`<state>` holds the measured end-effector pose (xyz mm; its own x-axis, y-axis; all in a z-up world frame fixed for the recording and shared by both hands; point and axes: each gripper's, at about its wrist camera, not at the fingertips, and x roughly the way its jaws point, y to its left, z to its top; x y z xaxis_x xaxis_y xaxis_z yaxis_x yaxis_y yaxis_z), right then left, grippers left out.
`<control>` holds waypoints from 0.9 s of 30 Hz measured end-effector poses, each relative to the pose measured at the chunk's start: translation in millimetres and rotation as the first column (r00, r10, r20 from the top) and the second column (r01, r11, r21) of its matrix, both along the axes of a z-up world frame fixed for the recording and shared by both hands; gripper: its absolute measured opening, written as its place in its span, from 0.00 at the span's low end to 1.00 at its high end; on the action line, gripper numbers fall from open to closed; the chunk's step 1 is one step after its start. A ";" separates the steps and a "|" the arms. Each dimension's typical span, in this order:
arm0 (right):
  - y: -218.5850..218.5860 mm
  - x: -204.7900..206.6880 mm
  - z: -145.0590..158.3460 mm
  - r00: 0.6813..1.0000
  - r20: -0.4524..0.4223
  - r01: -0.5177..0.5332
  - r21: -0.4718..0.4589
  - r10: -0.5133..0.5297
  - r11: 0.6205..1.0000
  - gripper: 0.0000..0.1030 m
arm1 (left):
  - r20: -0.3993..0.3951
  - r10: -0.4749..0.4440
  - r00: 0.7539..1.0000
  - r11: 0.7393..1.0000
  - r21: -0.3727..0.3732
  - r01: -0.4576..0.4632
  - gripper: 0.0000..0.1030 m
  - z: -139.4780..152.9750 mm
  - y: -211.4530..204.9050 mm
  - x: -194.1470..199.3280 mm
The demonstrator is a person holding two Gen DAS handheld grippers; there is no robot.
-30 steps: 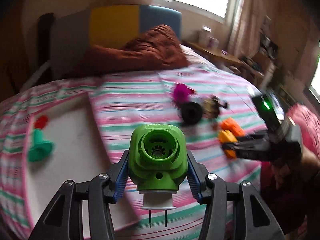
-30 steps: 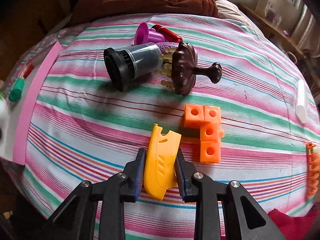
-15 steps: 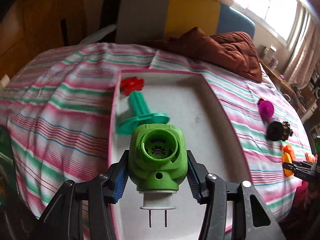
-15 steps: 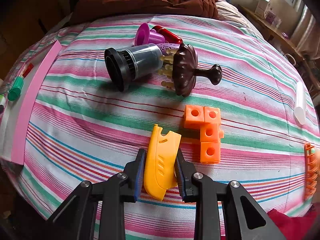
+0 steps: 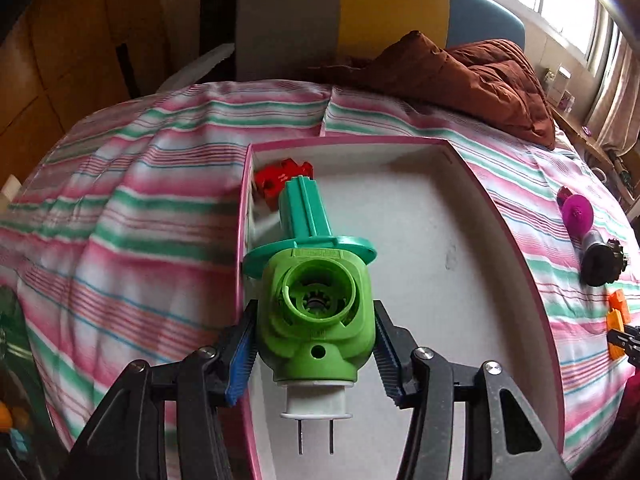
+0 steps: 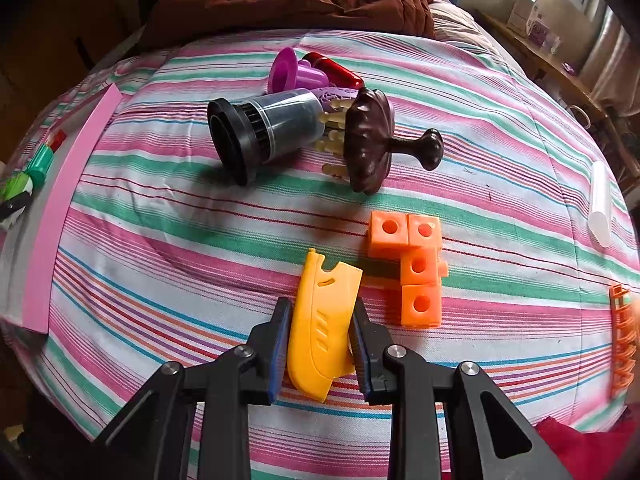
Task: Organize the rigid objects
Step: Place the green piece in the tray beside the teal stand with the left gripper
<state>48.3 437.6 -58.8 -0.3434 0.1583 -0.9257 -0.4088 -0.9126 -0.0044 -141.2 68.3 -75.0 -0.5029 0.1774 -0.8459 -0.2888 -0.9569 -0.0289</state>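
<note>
My left gripper (image 5: 316, 344) is shut on a green plug-in device (image 5: 316, 316) with a white base and two metal prongs. It hangs over the left side of a white tray with a pink rim (image 5: 516, 240) on the striped bed. In the tray lie a teal flanged peg (image 5: 306, 220) and a red block (image 5: 282, 176). My right gripper (image 6: 320, 340) is shut on a yellow plastic piece (image 6: 324, 320) that rests on the bedspread. Orange linked cubes (image 6: 412, 264) lie just to its right.
Farther up the bed lie a black cylinder (image 6: 260, 132), a dark brown knobbed lid (image 6: 372, 140), a magenta cup (image 6: 292, 70) and a red tube (image 6: 336, 70). A white tube (image 6: 600, 204) and an orange ladder piece (image 6: 622, 340) lie at the right. A brown quilt (image 5: 472, 76) is bunched at the headboard.
My left gripper has swung left with the green device, from over the bedspread to over the tray, and has come lower toward the teal peg. The right gripper has stayed still on the yellow piece.
</note>
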 end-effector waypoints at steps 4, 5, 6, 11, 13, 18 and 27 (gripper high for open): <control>-0.7 1.2 -0.3 1.000 0.000 0.000 0.001 0.000 1.000 0.28 | 0.013 0.010 1.000 1.000 0.019 -0.011 0.53 3.4 -0.2 -3.4; -1.6 1.2 -0.8 1.000 0.000 -0.001 0.001 0.001 1.000 0.28 | 0.003 0.014 1.000 1.000 0.019 -0.014 0.57 6.4 -1.0 -1.7; -1.6 1.2 -1.1 1.000 0.001 -0.002 0.001 0.002 1.000 0.28 | -0.014 0.016 1.000 1.000 0.015 -0.015 0.59 9.9 -1.8 1.3; -13.2 -1.3 -8.2 1.000 0.002 -0.006 0.012 0.006 1.000 0.28 | -0.104 0.017 0.994 1.000 0.014 -0.015 0.59 32.3 -6.6 24.4; -13.7 6.8 -6.5 1.000 0.002 -0.010 0.020 0.010 1.000 0.28 | -0.137 0.028 0.990 1.000 0.012 -0.027 0.59 41.5 -9.3 33.1; -7.4 7.4 -17.4 1.000 0.000 -0.020 0.029 0.020 0.999 0.28 | -0.187 0.052 0.981 0.998 0.035 -0.046 0.59 61.2 -15.6 56.6; -20.2 7.2 -16.9 0.998 -0.022 -0.064 -0.022 0.063 0.998 0.28 | -0.201 0.033 0.979 0.999 0.042 -0.025 0.59 71.7 -12.0 89.5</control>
<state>55.6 417.4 -75.6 -0.3718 0.1145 -0.9212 -0.3498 -0.9365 0.0248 -51.7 56.3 -3.3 -0.6682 0.1910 -0.7190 -0.2644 -0.9644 -0.0104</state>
